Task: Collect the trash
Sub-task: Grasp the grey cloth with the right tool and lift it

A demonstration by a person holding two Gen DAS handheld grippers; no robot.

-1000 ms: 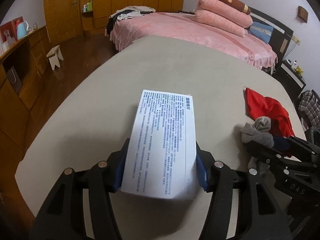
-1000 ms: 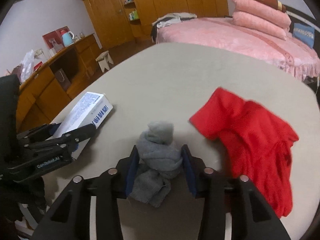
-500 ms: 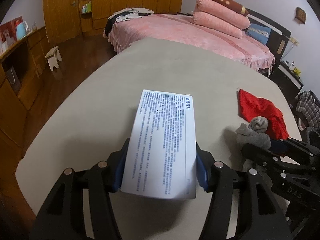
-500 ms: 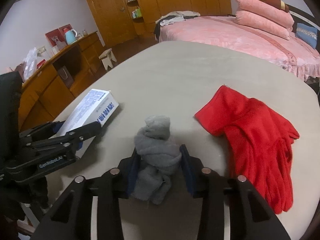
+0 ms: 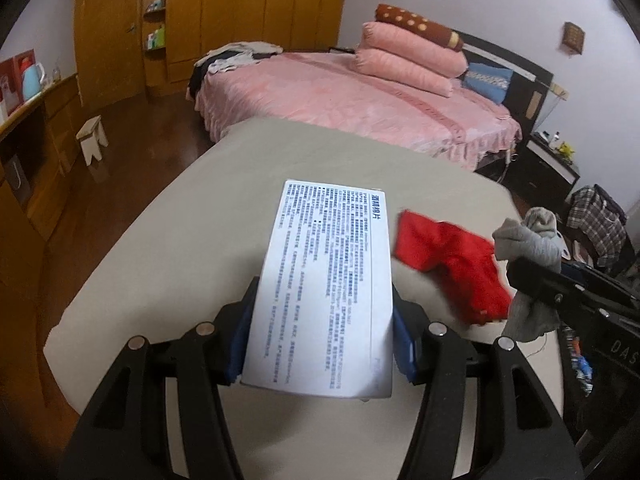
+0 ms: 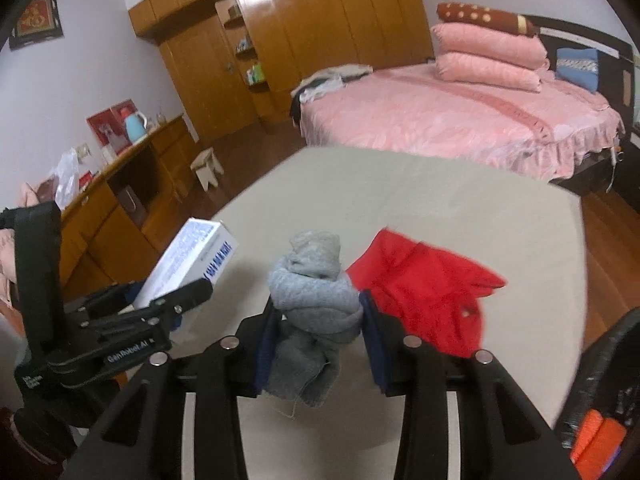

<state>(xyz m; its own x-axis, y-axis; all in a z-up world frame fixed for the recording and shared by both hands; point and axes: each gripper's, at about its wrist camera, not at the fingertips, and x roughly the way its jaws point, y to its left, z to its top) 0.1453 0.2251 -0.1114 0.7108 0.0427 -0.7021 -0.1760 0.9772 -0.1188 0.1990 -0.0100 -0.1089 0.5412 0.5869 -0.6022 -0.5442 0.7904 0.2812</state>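
Beige table (image 5: 168,264) below; L gripper (image 5: 320,330) clamps white box (image 5: 328,280), R gripper (image 6: 318,338) pinches grey sock (image 6: 316,300).

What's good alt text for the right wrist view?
The right gripper holds a bunched grey sock in its jaws above a beige table. A red cloth lies on the table at right; at left, the left gripper holds a white box.

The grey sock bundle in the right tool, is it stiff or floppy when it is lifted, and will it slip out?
Probably floppy: the grey sock bundle sags, a loose end hanging below the right tool. It seems light. Slipping looks unlikely, since the pads squeeze its knotted middle.
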